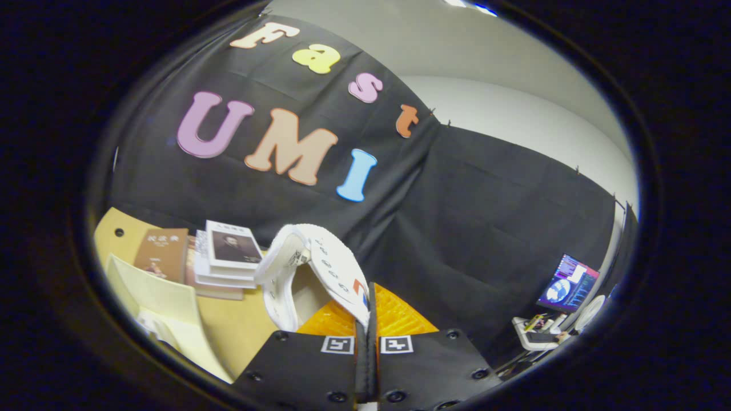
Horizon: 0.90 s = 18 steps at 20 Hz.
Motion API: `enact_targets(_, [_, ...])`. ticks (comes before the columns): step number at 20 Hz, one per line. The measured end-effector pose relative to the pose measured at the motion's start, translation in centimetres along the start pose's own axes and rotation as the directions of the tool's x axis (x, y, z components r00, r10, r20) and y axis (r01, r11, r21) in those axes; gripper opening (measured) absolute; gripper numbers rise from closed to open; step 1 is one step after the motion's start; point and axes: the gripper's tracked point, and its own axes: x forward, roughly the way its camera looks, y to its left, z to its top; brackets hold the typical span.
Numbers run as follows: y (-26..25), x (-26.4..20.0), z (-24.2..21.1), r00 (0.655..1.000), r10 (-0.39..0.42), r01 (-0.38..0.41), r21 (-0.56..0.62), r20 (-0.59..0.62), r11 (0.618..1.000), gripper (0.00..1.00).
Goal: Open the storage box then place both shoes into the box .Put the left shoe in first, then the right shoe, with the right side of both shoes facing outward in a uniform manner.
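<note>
While clamped in the hand-held gripper (366,319), white shoe (320,268) aloft beside the pale storage box (154,302).

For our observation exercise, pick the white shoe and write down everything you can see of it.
The white shoe is a sneaker with a padded collar, a row of dark eyelets along its lacing edge and a small red and blue mark near the tongs. Its upper looks like smooth leather or synthetic. It is lifted off the wooden table and tilted, its opening turned toward the stacked books. The tongs are shut on its edge, fingers nearly meeting. Its orange sole shows just beyond the fingers.
</note>
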Motion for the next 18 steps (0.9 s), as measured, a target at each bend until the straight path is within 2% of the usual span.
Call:
enact_targets(4, [8.3,-4.7,0.5,0.982,0.189,-0.189,0.075,0.005,0.979,0.03])
enact_targets(7, [12.9,-6.9,-0.8,0.958,0.284,-0.279,0.112,-0.027,0.954,0.03])
enact_targets(11, [16.5,-6.6,-4.6,0.929,0.351,-0.334,0.141,-0.121,0.932,0.03])
enact_targets(15, [16.0,-5.3,-5.0,0.93,0.338,-0.315,0.162,-0.145,0.935,0.03])
enact_targets(18, [17.2,-5.1,-7.3,0.885,0.397,-0.357,0.194,-0.242,0.914,0.03])
